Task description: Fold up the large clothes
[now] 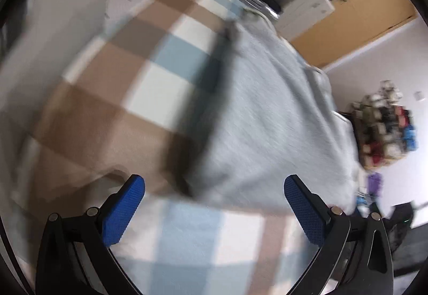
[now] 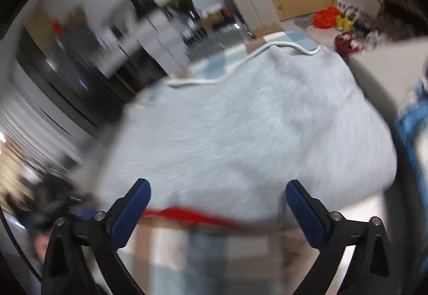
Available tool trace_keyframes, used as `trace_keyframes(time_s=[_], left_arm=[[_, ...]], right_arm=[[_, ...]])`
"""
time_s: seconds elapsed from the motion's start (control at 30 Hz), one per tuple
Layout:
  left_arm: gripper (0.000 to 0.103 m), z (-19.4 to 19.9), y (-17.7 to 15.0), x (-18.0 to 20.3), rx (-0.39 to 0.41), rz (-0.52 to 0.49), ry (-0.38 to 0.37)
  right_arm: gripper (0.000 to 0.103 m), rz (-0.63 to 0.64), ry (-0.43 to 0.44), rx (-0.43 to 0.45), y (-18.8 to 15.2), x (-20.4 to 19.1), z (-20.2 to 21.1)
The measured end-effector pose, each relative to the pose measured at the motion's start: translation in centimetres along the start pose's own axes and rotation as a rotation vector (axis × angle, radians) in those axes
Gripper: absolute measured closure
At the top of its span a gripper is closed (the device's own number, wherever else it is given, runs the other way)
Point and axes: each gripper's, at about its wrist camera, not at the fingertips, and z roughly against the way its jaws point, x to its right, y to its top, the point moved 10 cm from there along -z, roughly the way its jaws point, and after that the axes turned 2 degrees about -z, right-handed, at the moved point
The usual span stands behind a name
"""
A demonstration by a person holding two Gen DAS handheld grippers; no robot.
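Where both wrist views blurred with motion, the following could still be listed. Checked cover (image 1: 112, 97): brown, white and pale blue squares, filling the left and lower part of the left wrist view and the bottom strip of the right wrist view. Grey garment (image 2: 240, 134): large, pale, fleecy, lying on the checked cover; it occupied the centre of the right wrist view and the centre-right of the left wrist view, where a dark fold or shadow ran along its left edge. White cord (image 2: 267, 50): lay curved along the garment's far edge, upper centre. Red strip (image 2: 187, 214): at the garment's near edge, low in the frame; its nature could not be told. Left gripper (image 1: 214, 188): blue pads spread wide, nothing between them, near the garment's lower corner. Right gripper (image 2: 218, 192): jaws likewise wide apart, gripping nothing, over the garment's near edge.
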Motion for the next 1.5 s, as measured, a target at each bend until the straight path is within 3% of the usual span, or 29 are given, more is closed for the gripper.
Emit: trace_keyframes(time_s=[0.1,0.2,0.23,0.33,0.6,0.73,0.87,0.93,1.07,1.17,1.23,1.3,1.4,1.47,1.5], left_arm=[[0.002,-1.7,-1.9,2.6,-0.088,0.017,-0.119],[0.002,-3.4,-3.1,5.2,-0.200,0.040,-0.268],[0.002,-3.8,-3.1,5.6,-0.202,0.045,-0.274],[0.002,-4.2,-2.1,5.4,-0.146,0.075,-0.227],[0.002,-3.4,0.6,3.7,-0.031,0.237,-0.308],[0.002,-3.1,1.5,4.3,0.020,0.266,-0.333],[0.002,-2.0,2.4,6.0,0.124,0.167,-0.336],[0.001,-2.0,2.7,7.2,0.167,0.089,-0.298],[0.002,-3.5,2.5,6.2,0.150,0.047,-0.202],[0.002,-4.0,2.5,5.3,0.149,0.046,-0.171],[0.002,-4.3,2.5,4.9,0.148,0.058,-0.155],[0.002,-4.5,2.6,5.3,0.155,0.062,-0.149],[0.002,-4.5,3.0,4.9,0.173,0.137,-0.196],[0.017,-3.9,2.7,3.8,0.194,0.219,-0.213],[0.047,-3.7,2.5,2.9,0.201,0.253,-0.187]], right_arm=[[0.000,-0.116,0.064,0.079,-0.9,1.8,2.4],[0.000,-0.255,0.097,0.044,-1.5,4.1,2.2],[0.000,-0.294,0.122,0.038,-1.7,4.6,1.8],[0.000,-0.379,0.127,0.006,-2.3,6.1,0.7],[0.000,-0.485,0.127,-0.020,-2.0,8.0,-0.9],[0.000,-0.528,0.116,-0.023,-1.4,8.4,-1.9],[0.000,-0.588,0.112,0.005,-1.0,9.3,-1.8],[0.000,-0.578,0.095,0.008,-0.6,9.4,-2.1],[0.000,-0.539,0.038,0.031,0.5,9.3,-2.8],[0.000,-0.475,-0.023,0.033,0.9,8.9,-3.4],[0.014,-0.432,-0.068,0.055,1.1,8.9,-3.4],[0.038,-0.424,-0.100,0.070,1.1,9.5,-3.3],[0.063,-0.445,-0.086,0.095,1.1,10.7,-3.0],[0.069,-0.439,-0.065,0.096,1.1,11.1,-2.9],[0.072,-0.420,-0.067,0.092,1.1,11.0,-2.8]])
